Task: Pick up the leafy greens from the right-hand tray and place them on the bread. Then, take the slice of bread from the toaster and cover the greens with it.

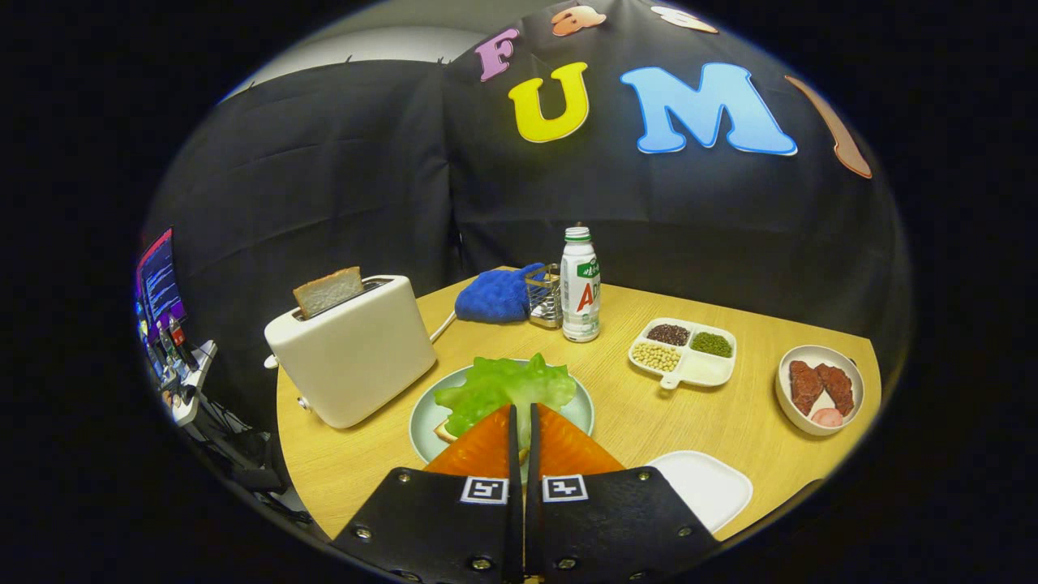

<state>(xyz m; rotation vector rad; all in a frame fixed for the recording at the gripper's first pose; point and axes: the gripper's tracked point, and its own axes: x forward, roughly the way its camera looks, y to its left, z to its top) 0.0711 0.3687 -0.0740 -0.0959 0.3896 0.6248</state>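
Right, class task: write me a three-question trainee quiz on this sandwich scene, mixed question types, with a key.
1. True or false: the leafy greens already lie on the plate just ahead of the gripper.
2. Where is the slice of bread that goes on top? A) in the toaster B) in the divided dish C) beside the bottle
3. Fill in: the gripper's fingers are ____ (open/shut).

Key: 1 true; 2 A; 3 shut, nothing visibly between them.

Bright, even overhead light, soft shadows, sharp centre, fisheye-bent edges.
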